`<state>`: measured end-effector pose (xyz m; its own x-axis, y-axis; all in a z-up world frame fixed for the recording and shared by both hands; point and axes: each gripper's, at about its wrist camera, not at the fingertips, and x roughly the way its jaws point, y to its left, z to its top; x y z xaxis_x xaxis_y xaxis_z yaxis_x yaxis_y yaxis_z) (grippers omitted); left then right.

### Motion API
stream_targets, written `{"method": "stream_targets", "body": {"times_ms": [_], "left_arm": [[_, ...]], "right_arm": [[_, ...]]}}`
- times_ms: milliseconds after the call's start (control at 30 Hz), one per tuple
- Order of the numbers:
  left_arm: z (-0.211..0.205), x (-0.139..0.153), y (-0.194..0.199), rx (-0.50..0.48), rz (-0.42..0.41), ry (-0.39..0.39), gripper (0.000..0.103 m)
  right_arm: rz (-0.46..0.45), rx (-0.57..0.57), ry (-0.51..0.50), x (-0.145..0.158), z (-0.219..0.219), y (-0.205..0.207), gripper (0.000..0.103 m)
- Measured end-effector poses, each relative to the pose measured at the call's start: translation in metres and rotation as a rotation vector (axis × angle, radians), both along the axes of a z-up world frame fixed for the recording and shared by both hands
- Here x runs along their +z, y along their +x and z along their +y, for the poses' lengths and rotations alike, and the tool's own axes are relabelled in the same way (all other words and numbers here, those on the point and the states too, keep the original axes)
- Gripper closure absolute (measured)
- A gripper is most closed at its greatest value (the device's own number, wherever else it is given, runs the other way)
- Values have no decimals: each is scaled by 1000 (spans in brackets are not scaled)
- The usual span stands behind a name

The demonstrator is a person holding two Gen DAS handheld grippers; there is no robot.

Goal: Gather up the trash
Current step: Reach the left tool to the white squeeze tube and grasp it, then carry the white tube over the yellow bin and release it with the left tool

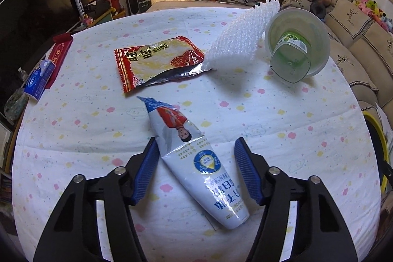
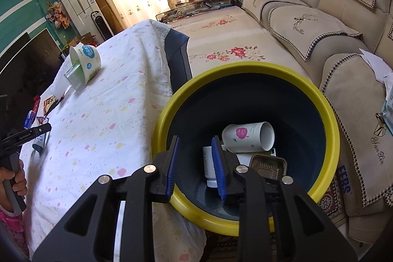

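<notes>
A flattened white and blue milk pouch [image 1: 196, 158] lies on the table [image 1: 73, 129], which is covered by a white cloth dotted with small pastel flowers. Its long axis runs diagonally: the torn, narrow end points toward the far left, and the wider end lies near me, toward the right. My left gripper [image 1: 195, 151] hangs over it with its blue-padded fingers set either side of the pouch's middle. The left pad sits right at the pouch's edge, though I cannot tell if it touches; the right pad stands apart from it. The jaws are partly spread and grip nothing.

Farther away, left of centre, lies a red and yellow snack wrapper [image 1: 157, 60], opened, its silver lining showing. A sheet of white bubble wrap [image 1: 242, 41] leans just beside the wrapper's right corner. To the right of that, a clear plastic tub [image 1: 298, 46] lies on its side with a green-tinted container inside. At the table's far left edge sit a blue tissue pack [image 1: 39, 80] and a red box [image 1: 60, 50].

My right gripper [image 2: 194, 165] hovers above a dark bin with a yellow rim [image 2: 329, 124] standing right of the table. Its jaws stand narrowly apart and hold nothing. Inside the bin lie a white paper cup [image 2: 248, 140] on its side, a white bottle [image 2: 208, 163] and a brown tray [image 2: 267, 165].
</notes>
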<state>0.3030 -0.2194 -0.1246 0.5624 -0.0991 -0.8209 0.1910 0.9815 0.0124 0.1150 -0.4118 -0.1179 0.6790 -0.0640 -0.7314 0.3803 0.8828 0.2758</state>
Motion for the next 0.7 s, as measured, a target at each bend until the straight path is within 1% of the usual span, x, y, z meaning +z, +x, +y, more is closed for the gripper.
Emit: {"method": "stream_targets", "body": {"times_ms": [33, 67, 133, 200, 400, 600, 700], "left_arm": [[1, 1, -2, 0, -4, 1, 47], [3, 2, -4, -2, -6, -3, 52], [5, 3, -6, -6, -6, -11, 59], [5, 4, -7, -15, -4, -17, 61], [-7, 6, -19, -68, 0, -29, 64], [-36, 19, -37, -156, -15, -42, 64], [-58, 29, -47, -208, -26, -55, 64]], "right_arm": [[0, 1, 2, 0, 0, 0, 77], [-1, 2, 4, 0, 0, -1, 77], [-4, 3, 6, 0, 0, -1, 77], [-9, 3, 8, 1, 1, -3, 77], [-29, -1, 11, 6, -1, -10, 77], [-44, -14, 19, 10, -7, -19, 77], [-52, -23, 30, 8, -12, -25, 77]]}}
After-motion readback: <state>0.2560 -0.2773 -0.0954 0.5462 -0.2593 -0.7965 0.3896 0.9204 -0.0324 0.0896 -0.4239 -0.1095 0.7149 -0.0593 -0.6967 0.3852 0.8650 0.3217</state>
